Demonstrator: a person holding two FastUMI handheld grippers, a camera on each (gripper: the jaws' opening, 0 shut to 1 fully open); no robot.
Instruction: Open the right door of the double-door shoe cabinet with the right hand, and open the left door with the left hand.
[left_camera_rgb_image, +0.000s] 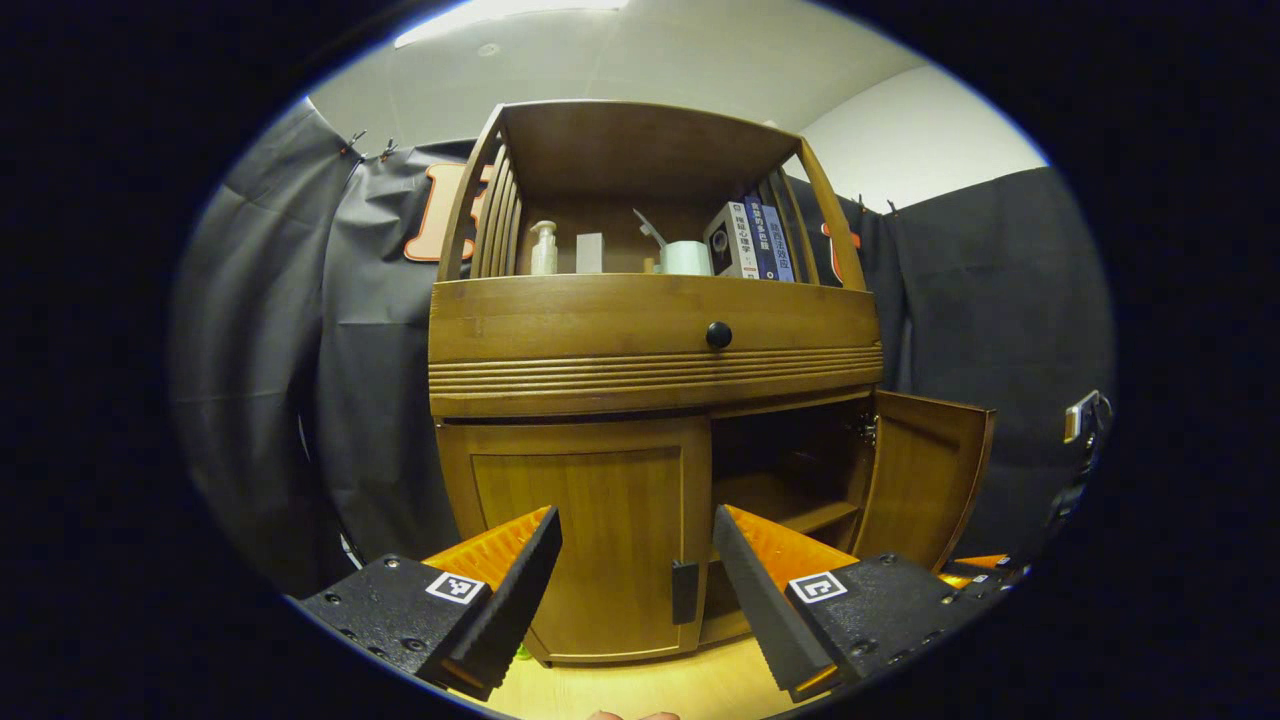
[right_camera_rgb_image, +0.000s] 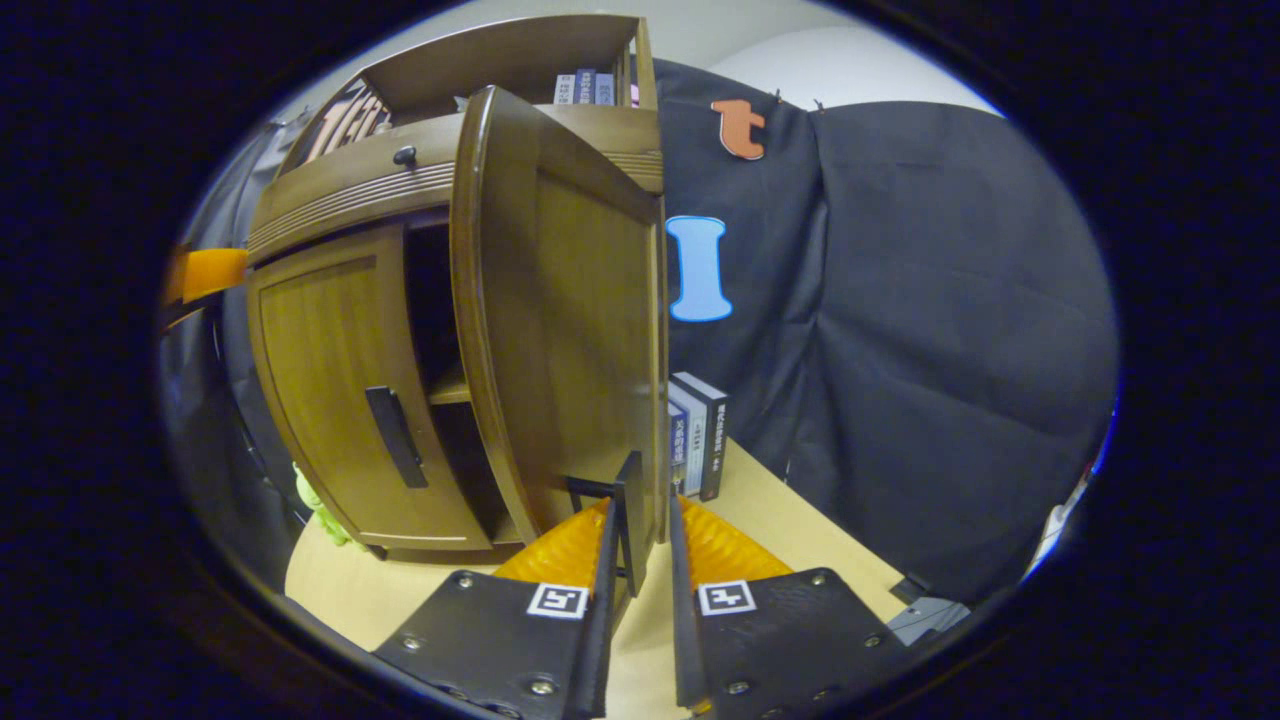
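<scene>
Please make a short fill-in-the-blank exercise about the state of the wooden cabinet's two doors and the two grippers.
1. The brown wooden right door of the shoe cabinet is ____.
2. The brown wooden left door with its dark handle is ____.
3. The right gripper is shut on the right door's ____.
4. The left gripper is ____.

Missing words: open; closed; handle; open

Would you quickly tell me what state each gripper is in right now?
Left gripper: open, holding nothing, facing the closed brown wooden left door.
Right gripper: shut on the dark handle of the open brown wooden right door.
</scene>
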